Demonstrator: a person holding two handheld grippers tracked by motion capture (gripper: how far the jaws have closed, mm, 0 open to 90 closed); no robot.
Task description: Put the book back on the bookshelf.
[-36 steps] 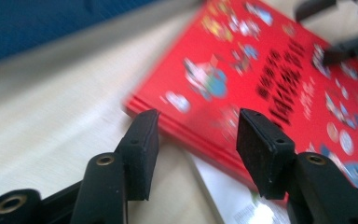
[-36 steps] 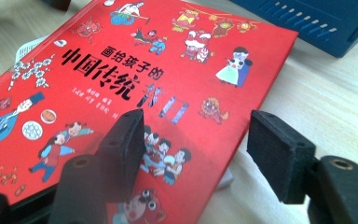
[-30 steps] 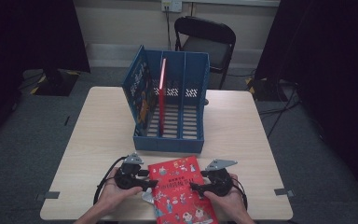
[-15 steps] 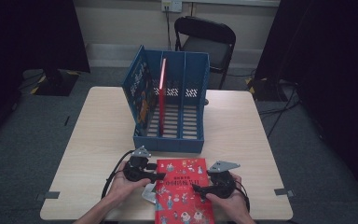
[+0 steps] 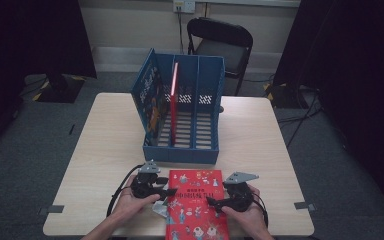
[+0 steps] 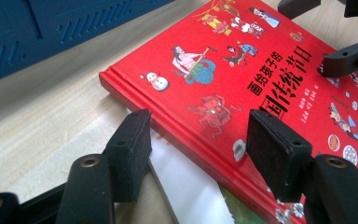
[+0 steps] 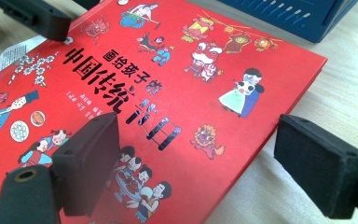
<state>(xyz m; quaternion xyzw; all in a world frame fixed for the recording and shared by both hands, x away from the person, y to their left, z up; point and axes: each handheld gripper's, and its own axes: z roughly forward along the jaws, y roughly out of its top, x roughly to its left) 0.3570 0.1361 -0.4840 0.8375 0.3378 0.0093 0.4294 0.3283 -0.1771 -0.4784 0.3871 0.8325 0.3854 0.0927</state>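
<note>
A red picture book [image 5: 196,205] with Chinese lettering lies flat at the table's front edge. My left gripper [image 5: 168,193] is at its left side. In the left gripper view its jaws [image 6: 200,151] straddle the book's spine [image 6: 168,126], one pad off the book and one above the cover, neither pressing. My right gripper [image 5: 213,201] is at the book's right side. Its jaws [image 7: 200,163] stand wide, one over the cover [image 7: 168,79] and one beyond the right edge above the table. Both grippers' jaws have just been opening, and both are open.
A blue file rack [image 5: 182,145] stands mid-table behind the book, with a thin red book [image 5: 174,100] upright in one slot. A white sheet [image 6: 191,196] pokes out from under the red book's left edge. A black chair [image 5: 222,45] stands beyond the table.
The red book has turned slightly and now lies square to the table's front edge. The left gripper has shifted a little to the right, toward the spine. The right hand has stayed put.
</note>
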